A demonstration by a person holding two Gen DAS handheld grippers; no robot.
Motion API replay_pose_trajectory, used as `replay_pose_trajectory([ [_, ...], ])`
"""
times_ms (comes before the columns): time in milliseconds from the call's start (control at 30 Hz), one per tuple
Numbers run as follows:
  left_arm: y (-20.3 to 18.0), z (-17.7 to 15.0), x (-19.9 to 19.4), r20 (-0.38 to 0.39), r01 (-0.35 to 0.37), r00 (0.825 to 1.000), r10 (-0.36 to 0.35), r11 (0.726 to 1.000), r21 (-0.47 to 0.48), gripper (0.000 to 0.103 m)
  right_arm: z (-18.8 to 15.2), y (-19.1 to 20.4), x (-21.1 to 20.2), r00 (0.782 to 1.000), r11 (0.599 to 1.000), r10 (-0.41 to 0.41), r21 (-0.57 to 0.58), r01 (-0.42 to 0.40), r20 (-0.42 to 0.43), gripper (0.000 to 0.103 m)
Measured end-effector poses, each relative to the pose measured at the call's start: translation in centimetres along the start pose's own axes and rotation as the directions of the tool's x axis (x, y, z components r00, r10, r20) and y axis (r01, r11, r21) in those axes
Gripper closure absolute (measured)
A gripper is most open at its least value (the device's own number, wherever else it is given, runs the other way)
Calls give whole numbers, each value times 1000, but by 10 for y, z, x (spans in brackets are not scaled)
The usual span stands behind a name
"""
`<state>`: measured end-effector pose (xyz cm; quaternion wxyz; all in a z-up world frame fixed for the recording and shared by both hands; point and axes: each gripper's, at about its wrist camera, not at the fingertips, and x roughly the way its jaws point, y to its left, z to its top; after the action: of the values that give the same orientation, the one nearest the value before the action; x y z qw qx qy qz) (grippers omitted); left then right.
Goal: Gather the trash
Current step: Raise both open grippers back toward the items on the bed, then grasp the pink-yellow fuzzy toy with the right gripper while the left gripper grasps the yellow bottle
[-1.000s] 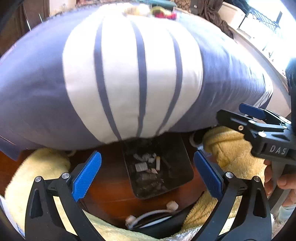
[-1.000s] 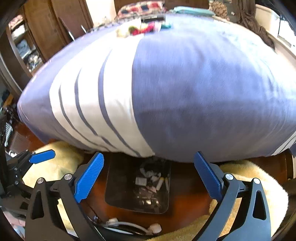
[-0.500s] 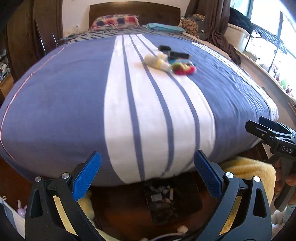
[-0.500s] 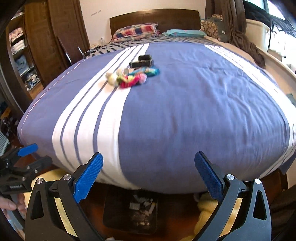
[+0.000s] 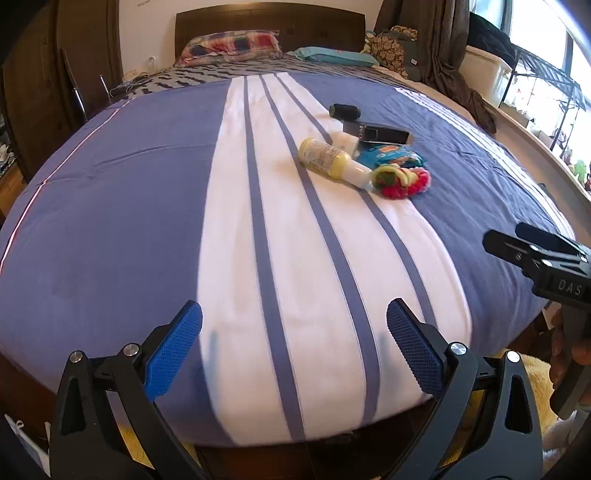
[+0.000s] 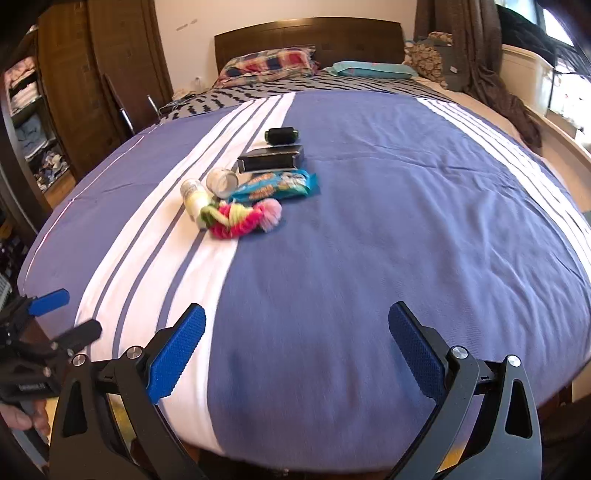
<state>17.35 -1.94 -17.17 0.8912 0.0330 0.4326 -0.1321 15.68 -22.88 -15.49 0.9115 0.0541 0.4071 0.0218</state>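
A cluster of items lies mid-bed on the blue-and-white striped duvet (image 5: 110,206) (image 6: 406,221): a yellow bottle (image 5: 327,157) (image 6: 194,197), a blue snack wrapper (image 5: 389,154) (image 6: 277,186), a pink-and-green yarn toy (image 5: 400,180) (image 6: 240,218), a long black box (image 5: 376,132) (image 6: 271,159), a black cylinder (image 5: 344,111) (image 6: 282,136) and a small white jar (image 6: 222,181). My left gripper (image 5: 294,343) and right gripper (image 6: 297,347) both stand open and empty over the bed's near edge, well short of the cluster.
Pillows (image 6: 269,66) and a wooden headboard (image 6: 306,35) are at the far end. A dark wardrobe (image 6: 92,85) stands left; a window shelf (image 5: 535,92) and draped clothes (image 5: 461,74) stand right. A yellow fluffy rug (image 5: 528,369) shows below the bed's edge.
Both grippers have risen from floor level, where a black tray of scraps lay under the bed's edge, to above the bed. The cluster of items now looks nearer.
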Motion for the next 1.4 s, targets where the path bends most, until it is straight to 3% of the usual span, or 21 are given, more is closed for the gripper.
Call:
replay_pose_trajectory([
  [500, 3, 28, 36, -20, 13, 1000, -13, 1000, -1, 8, 63, 32, 93, 997, 995, 20, -94, -26, -69, 7],
  [633, 0, 36, 44, -23, 13, 1000, -13, 1000, 7, 8, 72, 33, 99, 996, 992, 42, -112, -50, -76, 17],
  [700, 0, 41, 48, -22, 16, 1000, -16, 1000, 7, 8, 76, 32, 102, 995, 991, 60, -117, -69, -79, 29],
  [767, -1, 46, 51, -21, 16, 1000, -16, 1000, 5, 8, 77, 32, 103, 994, 988, 78, -125, -88, -79, 49],
  [1000, -9, 73, 71, -23, 30, 999, -30, 999, 21, 8, 73, 19, 90, 995, 989, 89, -112, -94, -56, 52],
  [1233, -29, 99, 104, -48, 50, 998, -45, 994, 100, 8, 59, -13, 72, 995, 994, 94, -56, -96, -33, 52],
  [1400, -29, 118, 122, -54, 27, 998, -22, 994, 106, 8, 55, -23, 67, 994, 994, 105, -34, -106, -18, 52],
])
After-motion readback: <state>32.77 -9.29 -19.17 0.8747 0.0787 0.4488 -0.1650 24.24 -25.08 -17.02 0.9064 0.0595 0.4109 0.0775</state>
